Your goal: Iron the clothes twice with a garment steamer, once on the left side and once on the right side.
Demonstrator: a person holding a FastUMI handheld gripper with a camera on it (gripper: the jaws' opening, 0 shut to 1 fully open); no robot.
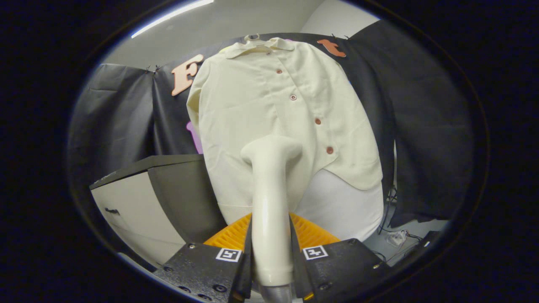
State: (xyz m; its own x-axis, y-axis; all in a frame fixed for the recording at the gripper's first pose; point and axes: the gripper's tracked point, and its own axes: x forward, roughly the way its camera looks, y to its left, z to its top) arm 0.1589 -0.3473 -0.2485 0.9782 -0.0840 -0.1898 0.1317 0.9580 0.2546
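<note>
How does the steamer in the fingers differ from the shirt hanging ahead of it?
The steamer is a smooth, glossy, rigid wand clamped between both fingers of the gripper; the shirt is soft, matte cloth hanging from a hanger beyond them. The steamer is narrow with a bent head; the shirt is broad and carries reddish buttons. Both are cream coloured.

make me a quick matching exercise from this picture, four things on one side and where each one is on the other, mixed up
Things:
1. steamer
2. shirt
3. orange basket
4. cabinet

Places:
A. hanging on the booth wall, beyond the steamer head
B. beside the shirt's lower hem, against the wall
C. clamped between the fingers of the gripper
D. low down, just ahead of the fingers, behind the steamer handle

Pairs: 1-C, 2-A, 3-D, 4-B
</note>
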